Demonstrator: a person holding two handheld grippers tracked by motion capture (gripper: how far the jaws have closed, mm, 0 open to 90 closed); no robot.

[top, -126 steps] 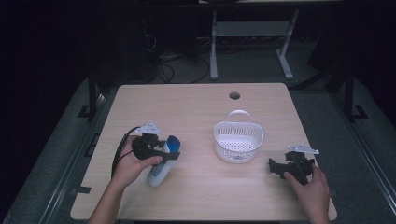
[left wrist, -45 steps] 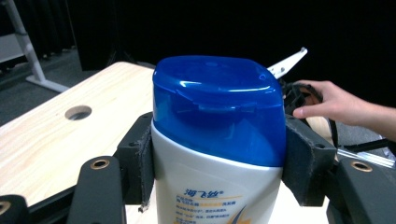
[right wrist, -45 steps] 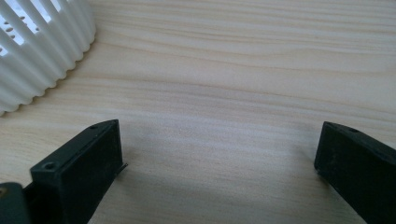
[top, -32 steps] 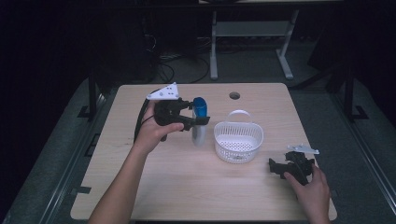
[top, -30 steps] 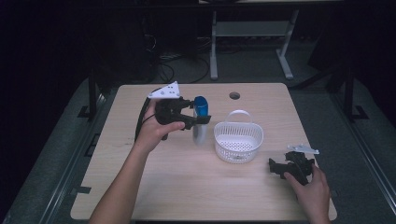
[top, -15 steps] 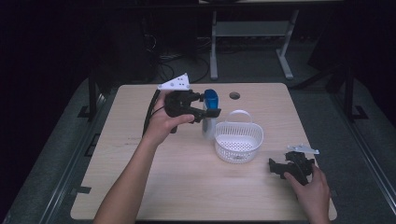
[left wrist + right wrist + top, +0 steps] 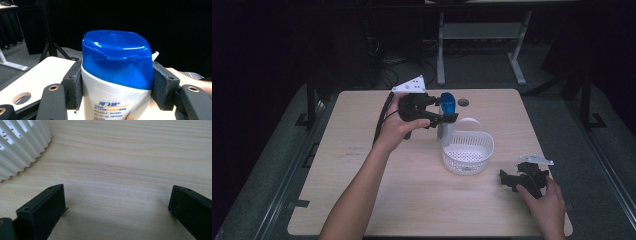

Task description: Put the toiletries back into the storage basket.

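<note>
High view gives us a pale wood surface point(image 7: 362, 165) in a dark room; our left hand-held gripper point(image 7: 447, 118) clamps a blue-capped bottle point(image 7: 446, 107) just behind the white basket point(image 7: 468, 152), while our right hand-held gripper point(image 7: 508, 178) rests wide apart.

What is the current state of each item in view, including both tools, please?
Left tool: shut on the bottle, held up off the table.
Bottle: upright, blue cap closed, gripped just beside the basket.
Basket: upright on the table, handle raised, nothing visible inside.
Right tool: open, holding nothing, low over the table.
</note>
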